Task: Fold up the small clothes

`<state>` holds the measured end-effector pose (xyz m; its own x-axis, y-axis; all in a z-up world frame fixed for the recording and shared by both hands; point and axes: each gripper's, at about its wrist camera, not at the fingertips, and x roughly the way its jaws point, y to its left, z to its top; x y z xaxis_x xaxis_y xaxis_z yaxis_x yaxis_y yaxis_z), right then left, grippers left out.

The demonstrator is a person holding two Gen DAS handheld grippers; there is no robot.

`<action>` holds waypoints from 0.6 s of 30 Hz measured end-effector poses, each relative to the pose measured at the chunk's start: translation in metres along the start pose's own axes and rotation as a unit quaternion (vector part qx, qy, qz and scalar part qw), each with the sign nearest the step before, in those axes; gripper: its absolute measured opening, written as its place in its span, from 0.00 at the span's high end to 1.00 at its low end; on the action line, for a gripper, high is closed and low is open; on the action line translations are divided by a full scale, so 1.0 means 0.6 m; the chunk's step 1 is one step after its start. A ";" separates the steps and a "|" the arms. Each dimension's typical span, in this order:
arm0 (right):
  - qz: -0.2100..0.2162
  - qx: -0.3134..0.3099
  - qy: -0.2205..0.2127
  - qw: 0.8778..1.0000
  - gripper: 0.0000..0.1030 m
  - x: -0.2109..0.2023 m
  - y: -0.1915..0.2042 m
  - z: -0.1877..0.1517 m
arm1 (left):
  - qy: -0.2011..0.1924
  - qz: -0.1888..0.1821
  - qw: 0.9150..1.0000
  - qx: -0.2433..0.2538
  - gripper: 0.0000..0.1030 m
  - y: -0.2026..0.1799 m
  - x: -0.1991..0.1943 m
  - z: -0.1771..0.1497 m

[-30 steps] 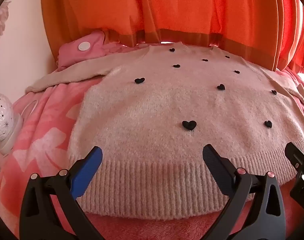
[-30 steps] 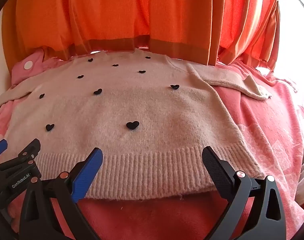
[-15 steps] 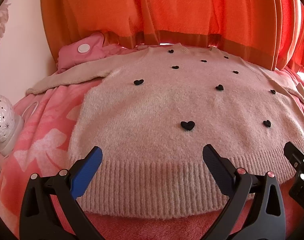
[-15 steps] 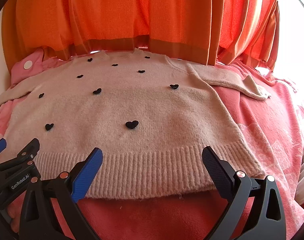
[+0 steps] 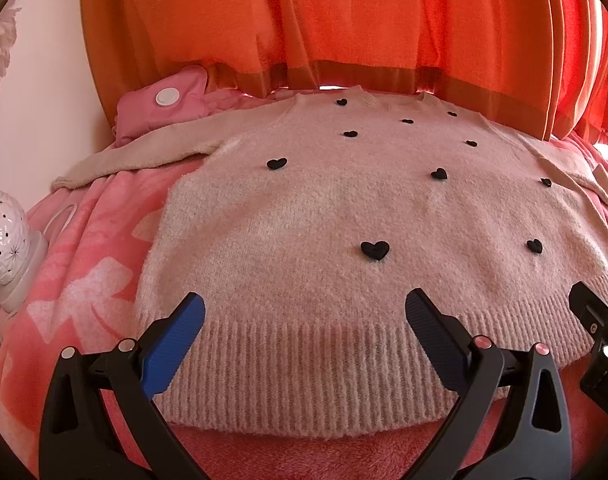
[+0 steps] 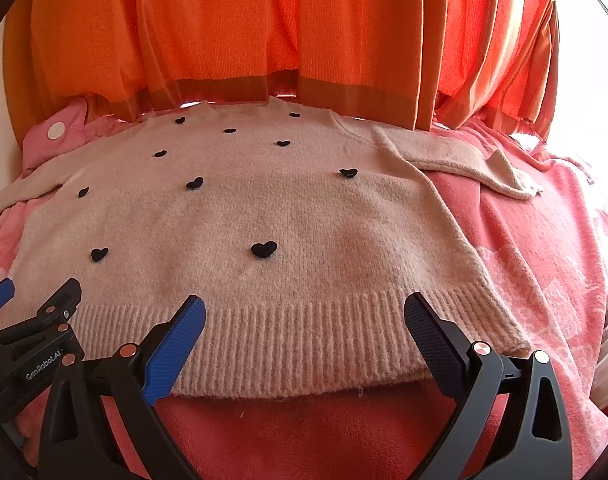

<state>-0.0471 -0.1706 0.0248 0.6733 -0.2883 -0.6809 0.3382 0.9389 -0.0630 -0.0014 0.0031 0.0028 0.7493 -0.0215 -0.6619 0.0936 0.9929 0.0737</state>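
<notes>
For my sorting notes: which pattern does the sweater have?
Small black hearts scattered on pale pink knit sweater, clearest in the left wrist view.

My left tool (image 5: 304,320) is matt black plastic with ribbed blue pads. Under it, the fuzzy pale-pink knitted sweater (image 5: 344,208) has a ribbed hem and raised black felt-like hearts (image 5: 375,249). Beneath the sweater lies a plush pink fleece blanket (image 5: 83,264); behind it hang orange woven-cloth curtains (image 5: 344,20).
</notes>
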 end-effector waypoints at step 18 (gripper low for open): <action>0.000 -0.003 -0.001 1.000 0.05 -0.001 -0.001 -0.002 | 0.000 0.002 1.000 -0.002 0.05 0.001 0.001 0.004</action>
<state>-0.0483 -0.1707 0.0244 0.6749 -0.2894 -0.6788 0.3346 0.9399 -0.0680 0.0007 0.0032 0.0044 0.7500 -0.0172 -0.6612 0.0872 0.9935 0.0731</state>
